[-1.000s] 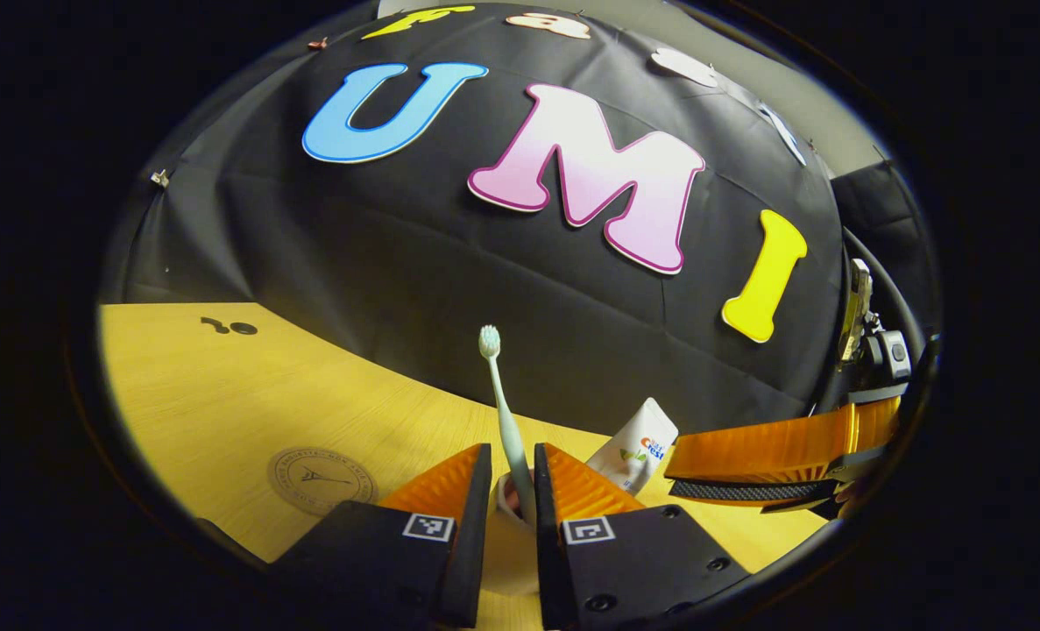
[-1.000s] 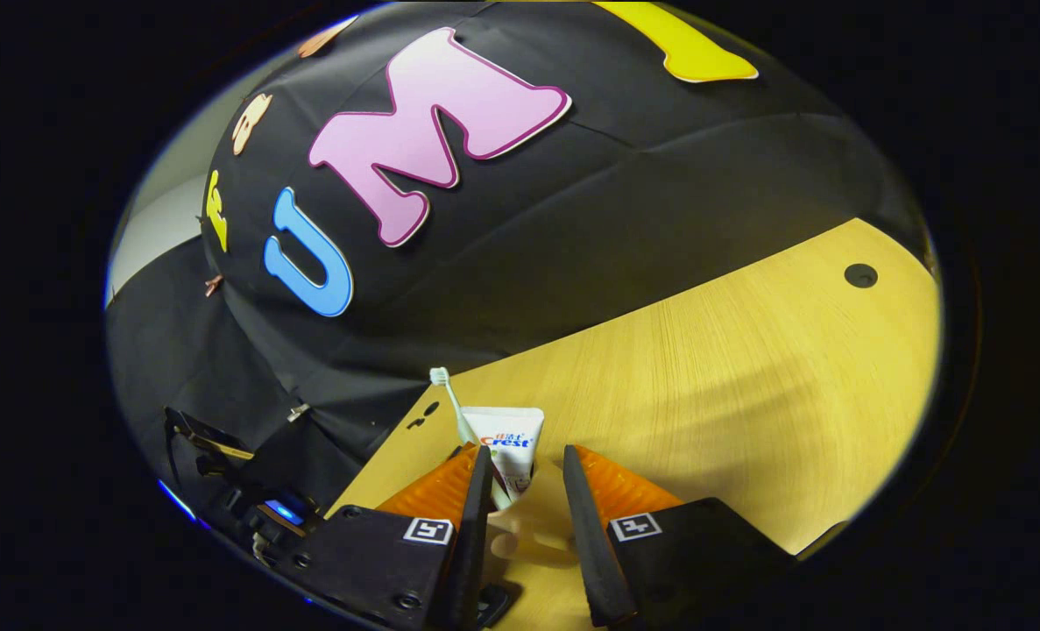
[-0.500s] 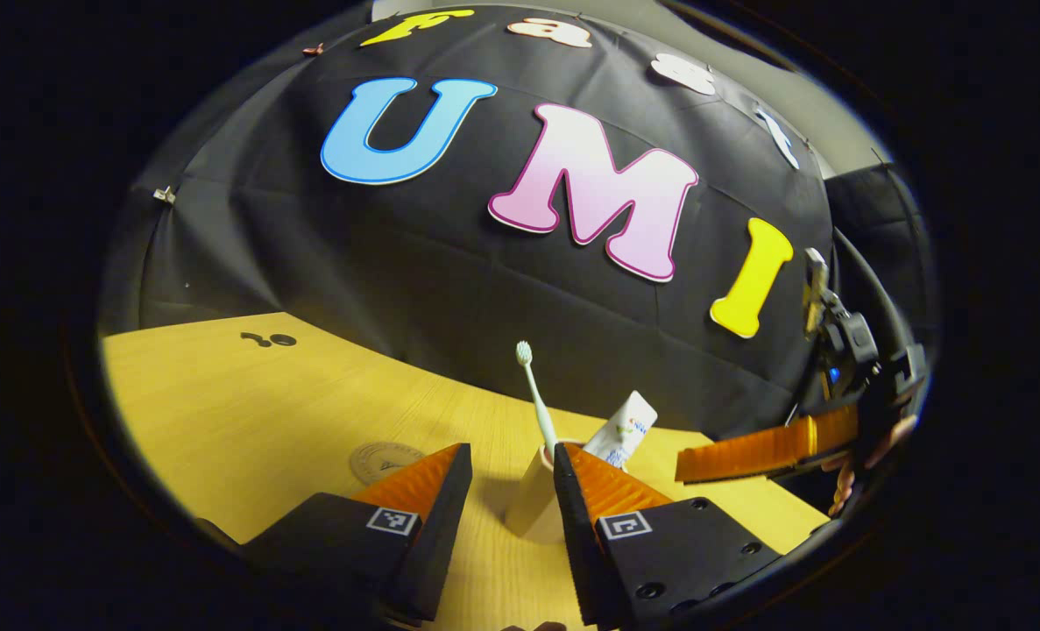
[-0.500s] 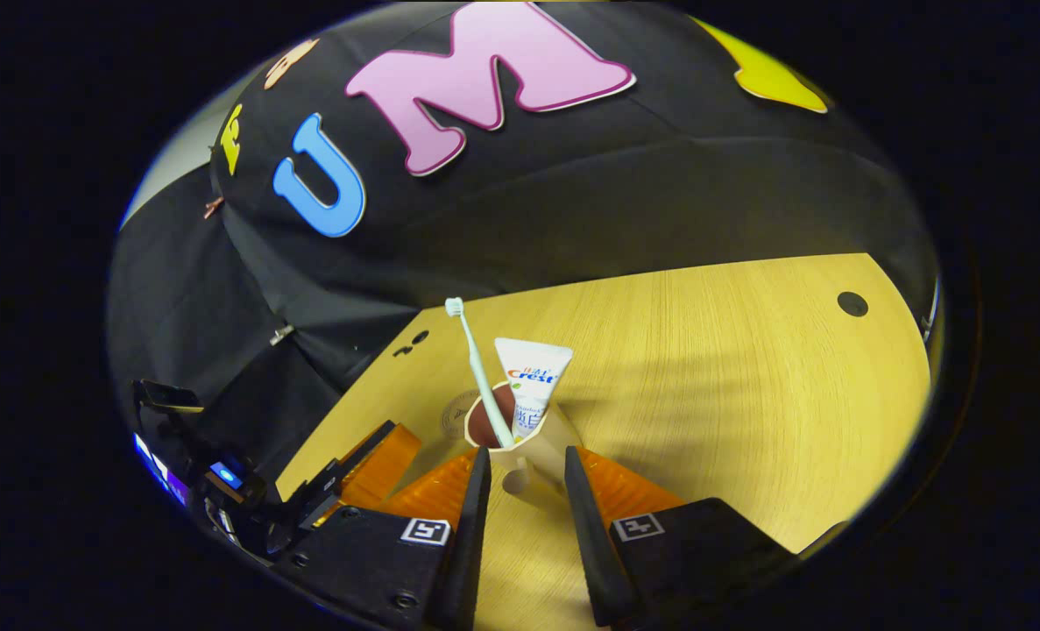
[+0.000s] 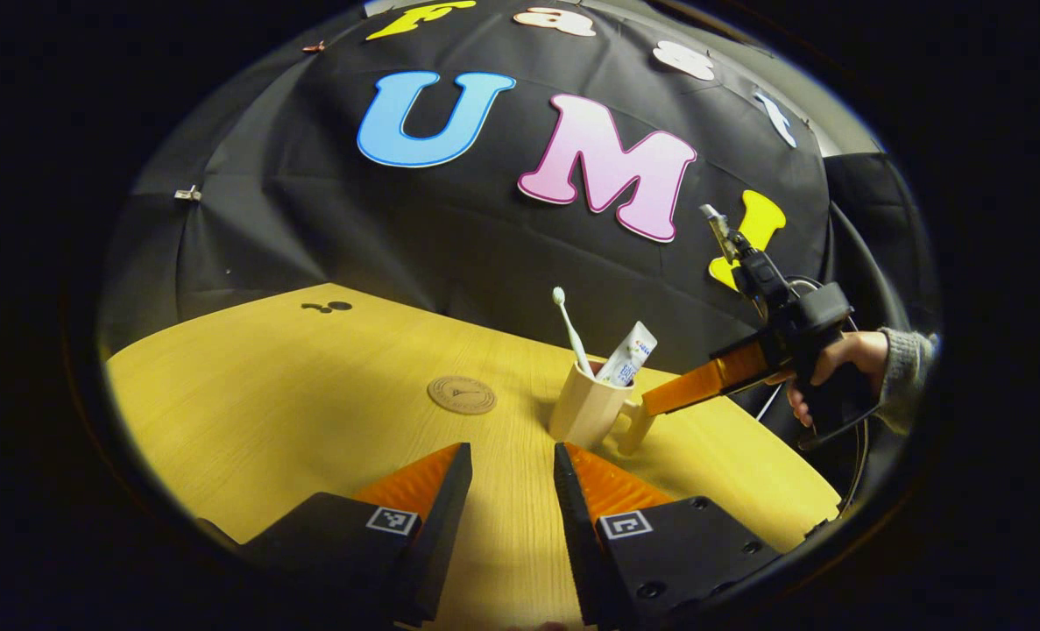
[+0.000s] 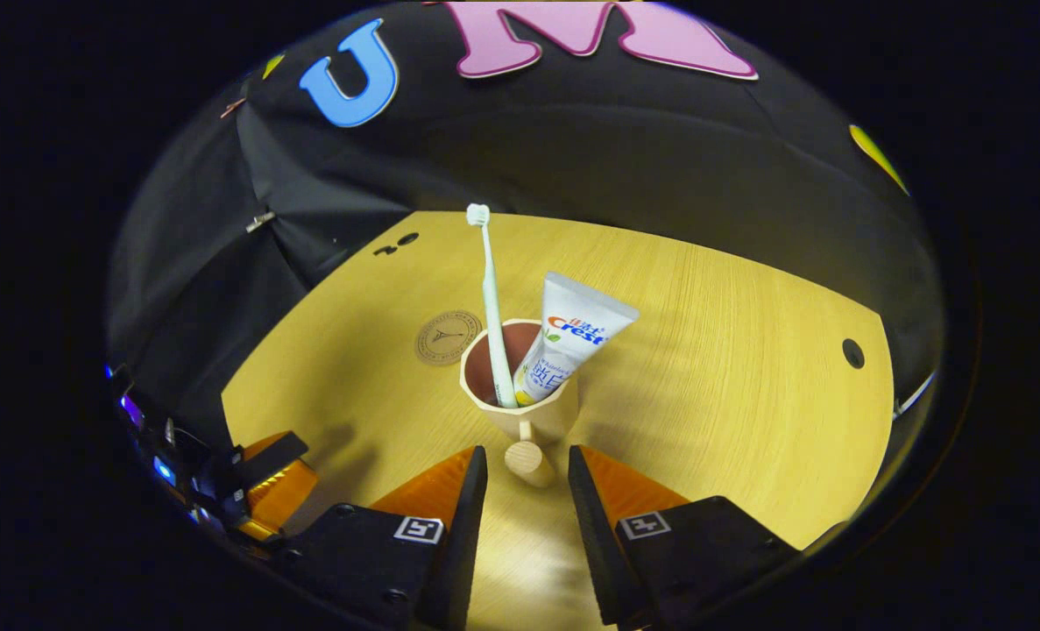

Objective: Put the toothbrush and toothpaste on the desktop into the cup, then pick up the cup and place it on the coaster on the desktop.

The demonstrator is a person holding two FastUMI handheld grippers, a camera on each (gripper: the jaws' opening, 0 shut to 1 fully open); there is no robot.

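Wooden cup (image 6: 520,399), toothbrush (image 6: 489,298) and toothpaste (image 6: 568,337) upright inside, is standing on the tabletop (image 6: 730,350); its handle (image 6: 528,460) is pointing into my right jaws, gaping, unclamped; left jaws idling apart, farther off.

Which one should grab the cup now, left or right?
Probably the right hand-held gripper: its open fingers flank the cup handle. The left hand-held gripper sits open, farther back. The coaster waits beyond.
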